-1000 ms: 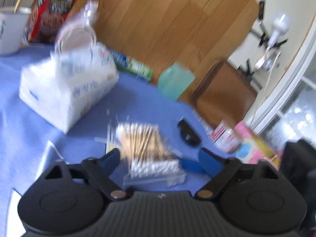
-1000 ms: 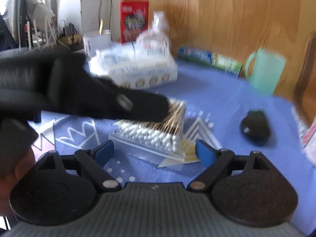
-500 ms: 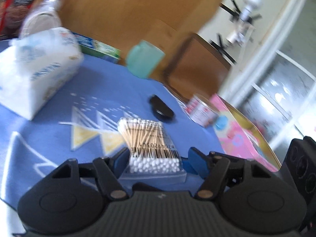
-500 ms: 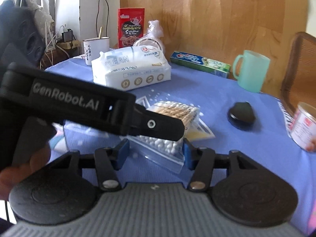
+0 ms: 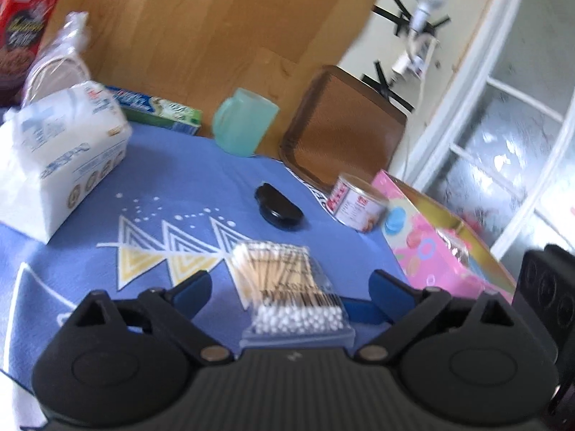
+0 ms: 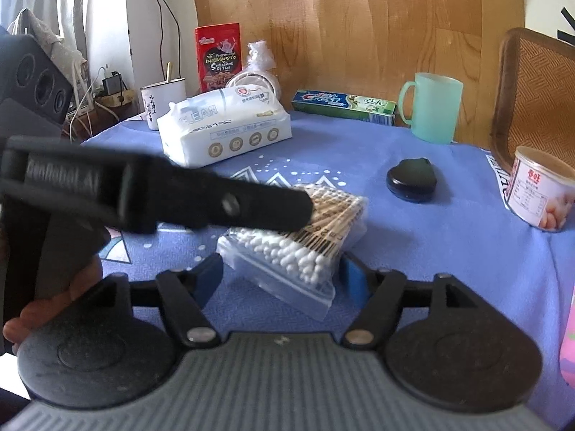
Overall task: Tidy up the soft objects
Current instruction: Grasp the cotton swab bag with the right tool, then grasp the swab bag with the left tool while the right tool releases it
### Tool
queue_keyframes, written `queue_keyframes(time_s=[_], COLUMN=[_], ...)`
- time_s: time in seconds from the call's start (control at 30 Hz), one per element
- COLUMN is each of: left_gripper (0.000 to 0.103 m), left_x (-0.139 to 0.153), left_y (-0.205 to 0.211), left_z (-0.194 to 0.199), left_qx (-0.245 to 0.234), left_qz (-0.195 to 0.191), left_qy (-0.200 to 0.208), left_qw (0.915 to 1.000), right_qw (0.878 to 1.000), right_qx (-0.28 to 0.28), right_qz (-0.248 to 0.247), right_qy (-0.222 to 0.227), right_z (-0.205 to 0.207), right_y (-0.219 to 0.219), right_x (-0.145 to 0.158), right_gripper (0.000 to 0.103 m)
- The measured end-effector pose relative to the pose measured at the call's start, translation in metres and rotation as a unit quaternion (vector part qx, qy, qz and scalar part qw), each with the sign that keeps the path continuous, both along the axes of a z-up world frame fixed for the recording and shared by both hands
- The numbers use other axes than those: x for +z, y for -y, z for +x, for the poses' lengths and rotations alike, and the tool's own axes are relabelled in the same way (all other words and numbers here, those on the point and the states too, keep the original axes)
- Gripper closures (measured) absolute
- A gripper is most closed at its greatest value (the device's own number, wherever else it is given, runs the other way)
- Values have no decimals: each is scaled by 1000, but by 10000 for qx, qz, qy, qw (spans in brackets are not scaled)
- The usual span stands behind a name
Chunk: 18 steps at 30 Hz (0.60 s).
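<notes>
Blue cloth [image 6: 413, 237] over a table, wood wall behind. Bag of cotton swabs [image 5: 287, 287] lying flat near the front edge, sticks pointing away, white tips toward both tools. Left gripper [image 5: 289, 291] open wide, one finger on each side of the bag, not touching. Right gripper [image 6: 282, 273] open too, fingers just beside the bag's near end, nothing held. Both close; right one looks a bit nearer. Tissue pack [image 6: 222, 129] farther back.

Bright daylight enters through the frosted glass panes [image 5: 503, 151]; left wrist view is motion-blurred, both views fisheye-bent at edges
</notes>
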State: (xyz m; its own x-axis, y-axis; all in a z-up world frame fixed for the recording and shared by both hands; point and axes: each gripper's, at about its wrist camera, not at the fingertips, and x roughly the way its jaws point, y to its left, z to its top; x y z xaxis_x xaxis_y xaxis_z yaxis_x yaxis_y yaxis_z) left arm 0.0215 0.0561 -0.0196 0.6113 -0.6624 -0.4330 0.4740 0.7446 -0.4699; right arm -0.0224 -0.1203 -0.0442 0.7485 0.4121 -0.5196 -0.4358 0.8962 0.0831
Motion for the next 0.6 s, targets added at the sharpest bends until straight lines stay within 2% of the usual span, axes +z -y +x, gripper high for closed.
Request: queue_keyframes(time_s=[0.13, 0.6], left_gripper=[5, 7], left_x=[-2, -4], left_y=[-5, -2], left_z=[6, 9], left_qx=[72, -42], left_qz=[-160, -162], left_qy=[-167, -224], left_qw=[9997, 9996], right_qw=[10000, 10000], right_qx=[-40, -38], right_qz=[33, -37], right_qy=[-28, -23], right_z=[1, 1], right_y=[1, -1], right_x=[0, -1], right_gripper=[22, 21])
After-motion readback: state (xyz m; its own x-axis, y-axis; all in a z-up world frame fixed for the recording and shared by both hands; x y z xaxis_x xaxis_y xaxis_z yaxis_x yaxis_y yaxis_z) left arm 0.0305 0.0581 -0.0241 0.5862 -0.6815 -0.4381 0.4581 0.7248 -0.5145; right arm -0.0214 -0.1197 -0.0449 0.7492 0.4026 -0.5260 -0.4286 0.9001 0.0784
